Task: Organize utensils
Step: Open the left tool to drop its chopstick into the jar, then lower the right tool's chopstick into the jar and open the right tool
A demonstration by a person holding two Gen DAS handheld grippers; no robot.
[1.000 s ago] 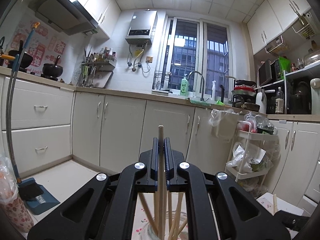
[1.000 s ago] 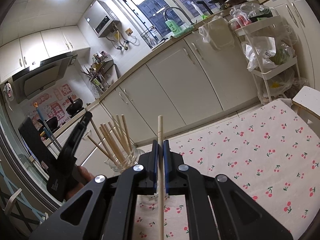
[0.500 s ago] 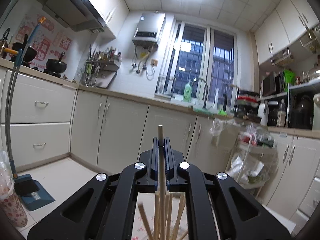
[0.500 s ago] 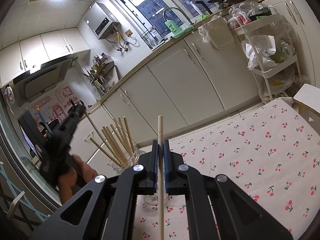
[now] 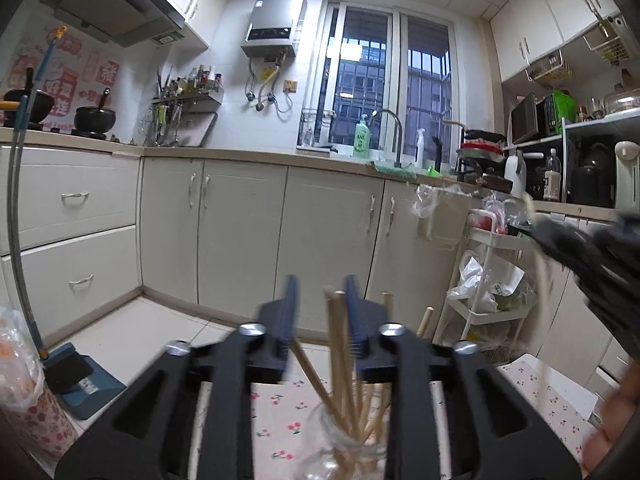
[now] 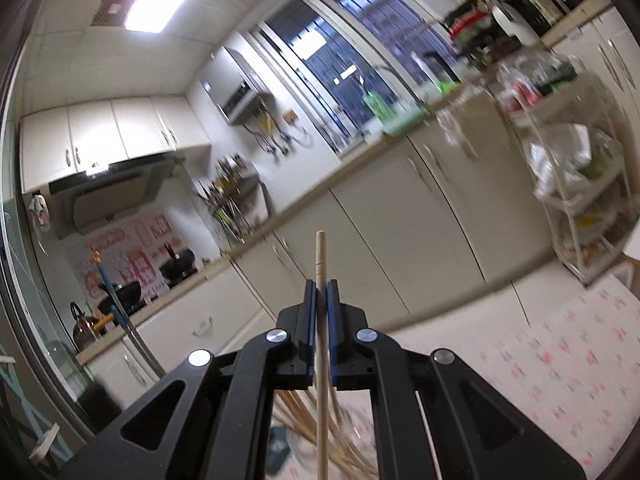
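Gripping a pale wooden chopstick (image 6: 321, 264) between nearly closed blue-padded fingers, the black right gripper (image 6: 320, 286) holds it upright, the tip projecting above the pads. Below it, blurred, lies a bundle of light wooden chopsticks (image 6: 308, 420). The black left gripper (image 5: 319, 284) has its fingers spread wide and holds nothing. It hangs directly above a clear glass jar (image 5: 340, 446), in which the chopstick bundle stands fanned out. The jar rests on a white cherry-print tablecloth (image 5: 280, 412).
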